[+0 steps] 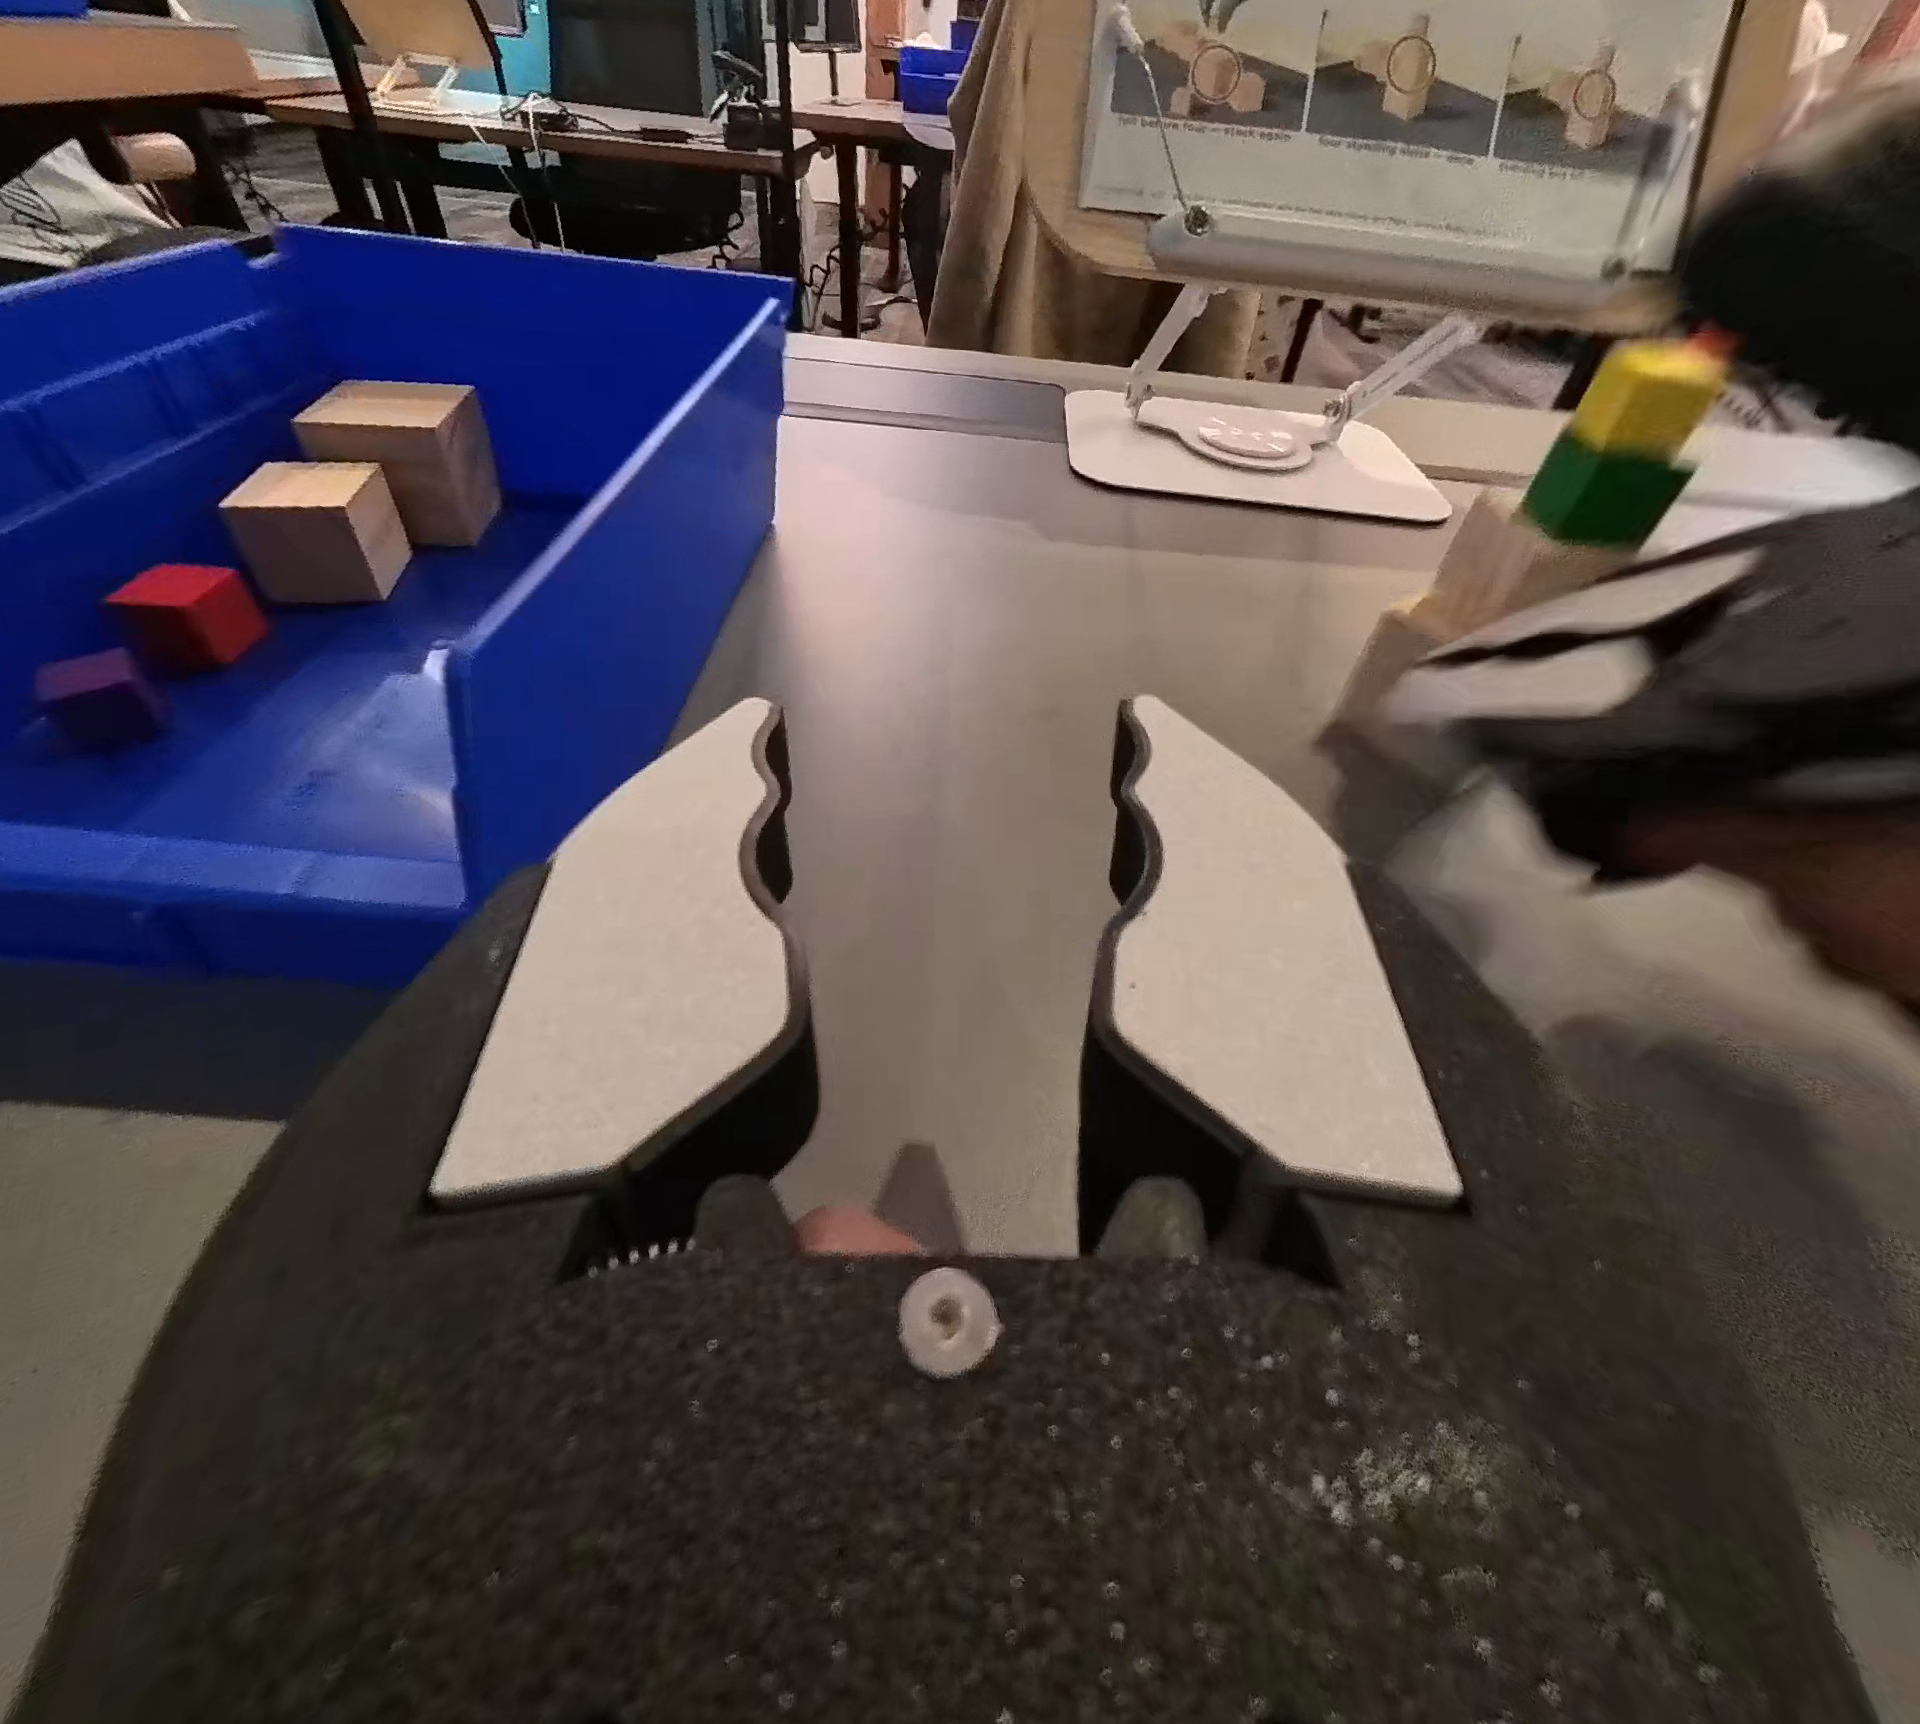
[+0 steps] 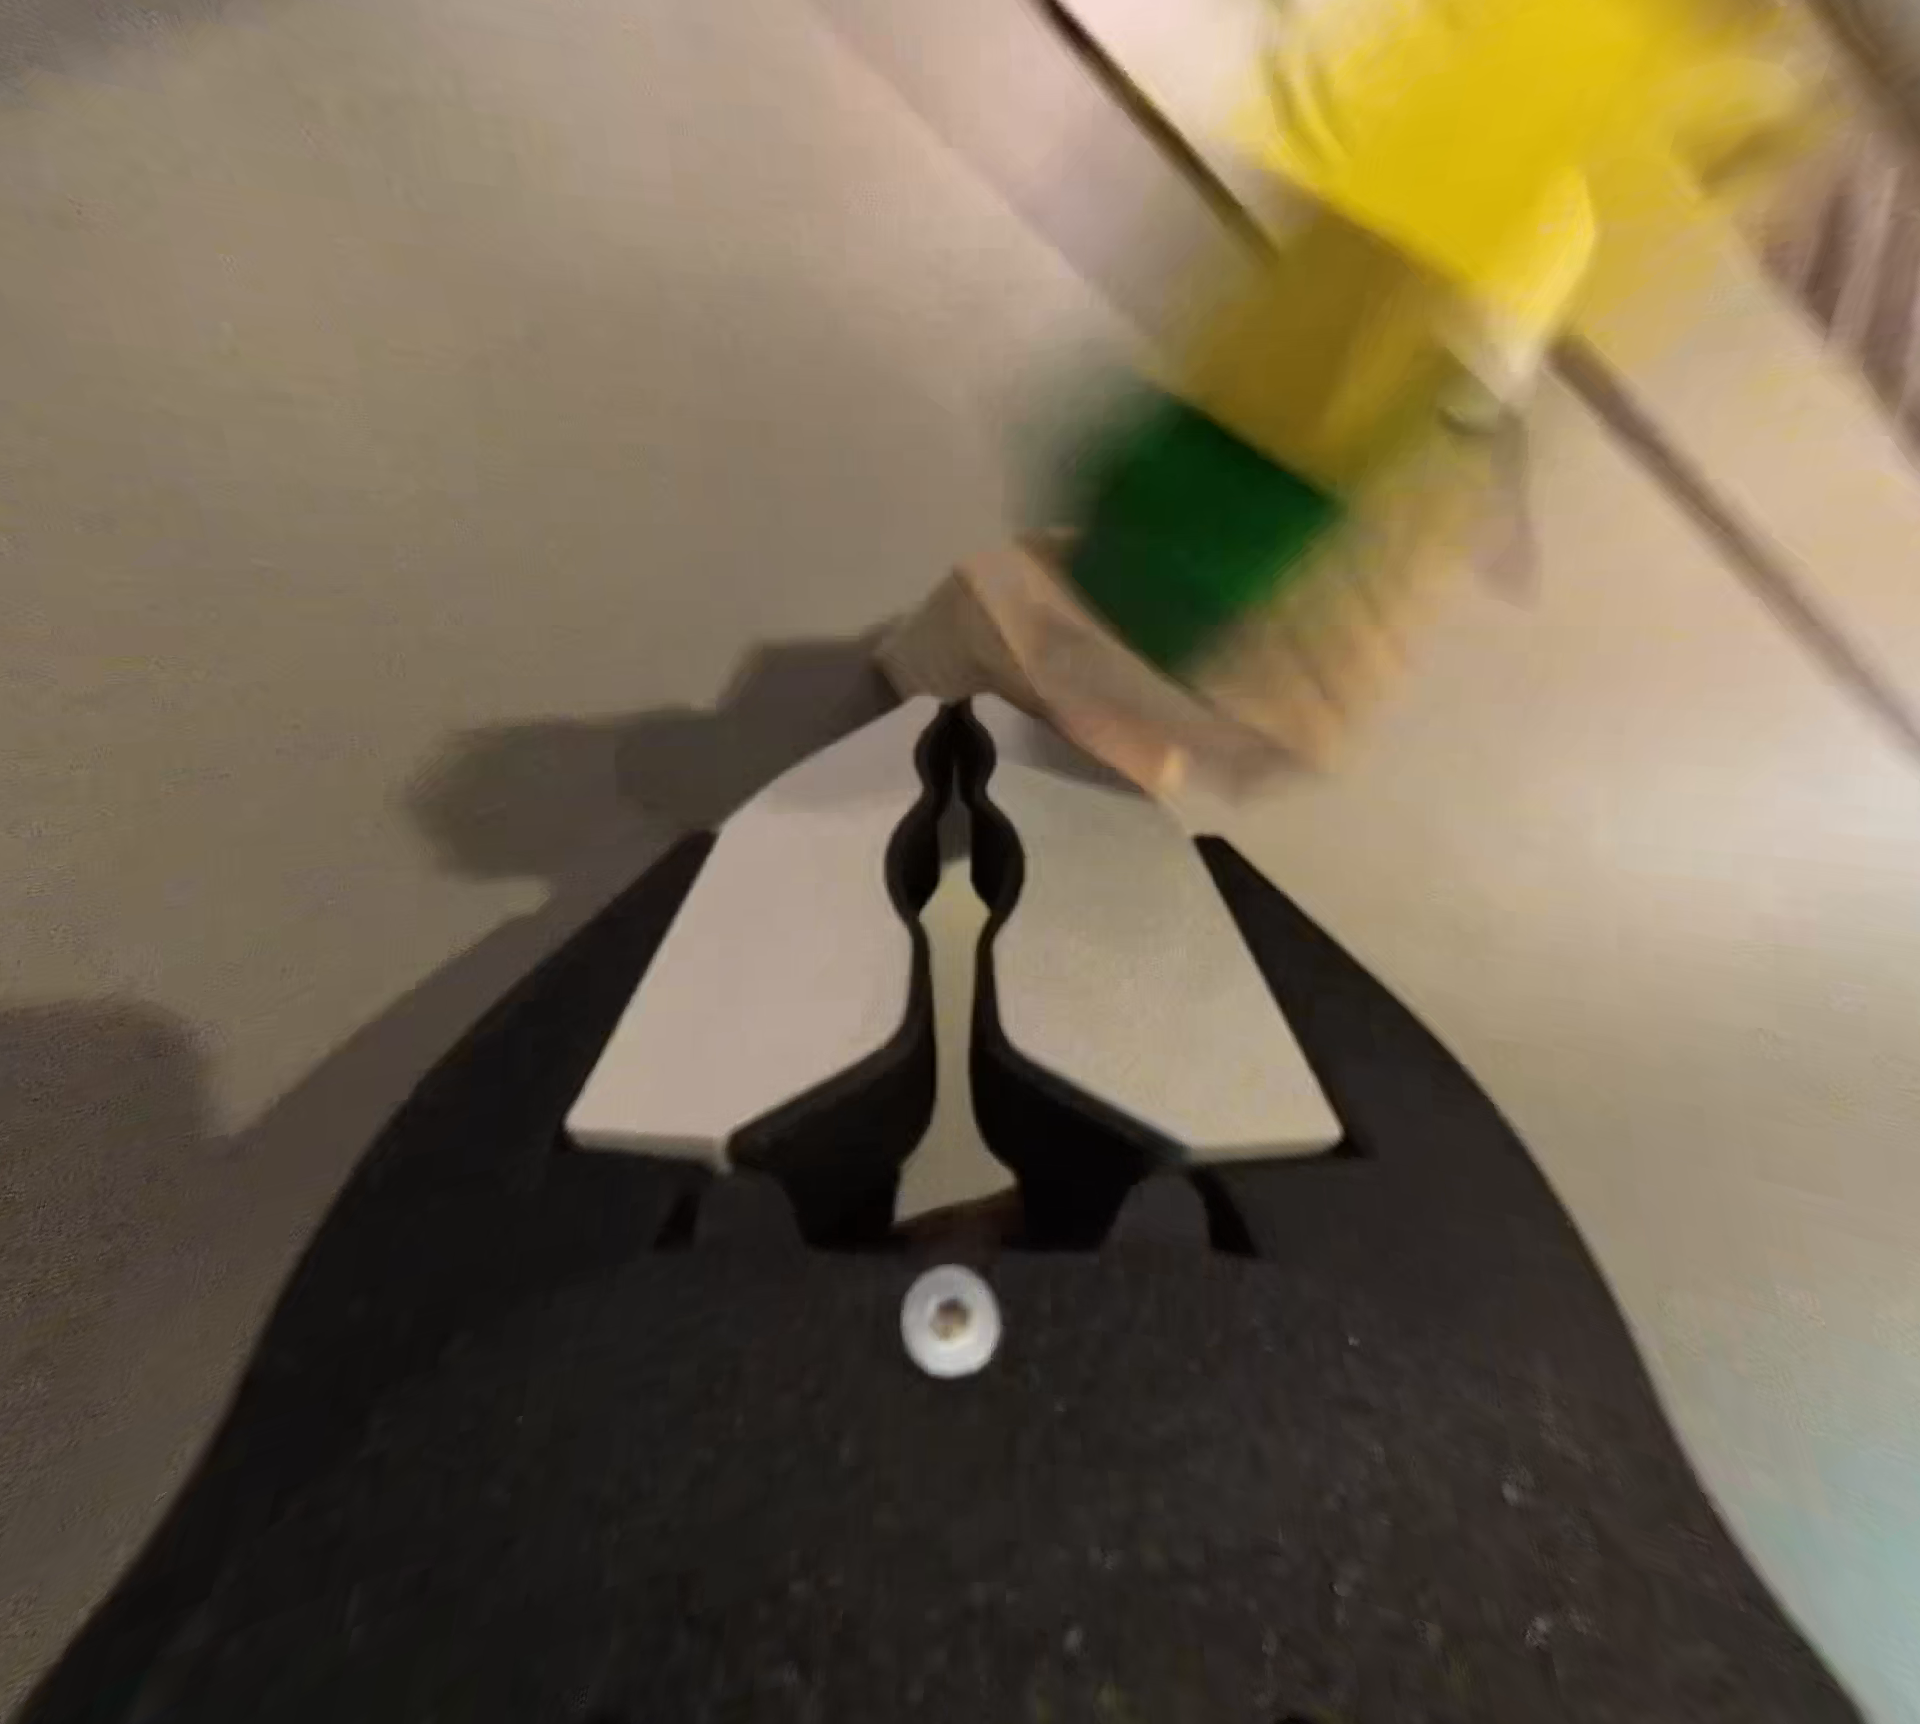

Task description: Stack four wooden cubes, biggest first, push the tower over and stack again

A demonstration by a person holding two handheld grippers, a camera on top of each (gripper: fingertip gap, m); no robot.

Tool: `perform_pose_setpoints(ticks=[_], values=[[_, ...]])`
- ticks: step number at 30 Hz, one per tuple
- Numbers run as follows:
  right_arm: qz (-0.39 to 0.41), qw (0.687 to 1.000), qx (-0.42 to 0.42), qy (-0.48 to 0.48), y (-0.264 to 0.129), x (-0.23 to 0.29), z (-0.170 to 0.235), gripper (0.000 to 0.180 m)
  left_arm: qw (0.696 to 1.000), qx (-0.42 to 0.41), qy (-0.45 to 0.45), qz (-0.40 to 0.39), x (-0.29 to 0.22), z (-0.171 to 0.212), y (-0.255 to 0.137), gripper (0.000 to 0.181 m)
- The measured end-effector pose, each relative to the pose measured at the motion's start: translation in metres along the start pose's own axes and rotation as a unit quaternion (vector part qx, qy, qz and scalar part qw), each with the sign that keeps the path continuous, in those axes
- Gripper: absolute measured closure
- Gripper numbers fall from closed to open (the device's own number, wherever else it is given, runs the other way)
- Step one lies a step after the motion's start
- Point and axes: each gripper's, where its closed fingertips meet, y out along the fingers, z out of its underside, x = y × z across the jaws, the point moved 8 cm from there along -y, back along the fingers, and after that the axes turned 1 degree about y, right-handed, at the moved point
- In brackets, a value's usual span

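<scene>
A tower of cubes tilts to the right at the table's right side: plain wooden cubes (image 1: 1496, 573) below, a green cube (image 1: 1605, 495), then a yellow cube (image 1: 1652, 396) on top. My right gripper (image 2: 951, 718) is shut and empty, its tips touching the lower wooden cube (image 2: 1049, 666); the green cube (image 2: 1195, 531) and yellow cube (image 2: 1455, 147) lean away, blurred. It shows blurred in the left wrist view (image 1: 1558, 687). My left gripper (image 1: 951, 729) is open and empty above the grey table (image 1: 935, 552).
A blue bin (image 1: 613, 552) at the left holds two plain wooden cubes (image 1: 312, 531), a red cube (image 1: 187, 614) and a purple cube (image 1: 99, 698). A white stand (image 1: 1247, 448) with an instruction sheet (image 1: 1423, 1) is at the table's back. The left gripper's tips are roughly 25 centimeters from the right gripper's.
</scene>
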Motion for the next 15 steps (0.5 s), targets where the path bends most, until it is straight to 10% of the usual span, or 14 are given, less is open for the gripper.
perform_pose_setpoints(ticks=[11, 15], values=[[-0.108, 0.975, -0.133, 0.139, -0.104, -0.048, 0.119, 0.180, 0.996, 0.036, 0.072, 0.029, -0.029, 0.006, 0.010, 0.110], [-0.094, 0.946, -0.209, 0.228, -0.118, -0.068, 0.137, 0.155, 0.995, 0.041, 0.072, 0.047, -0.039, 0.007, 0.012, 0.109]])
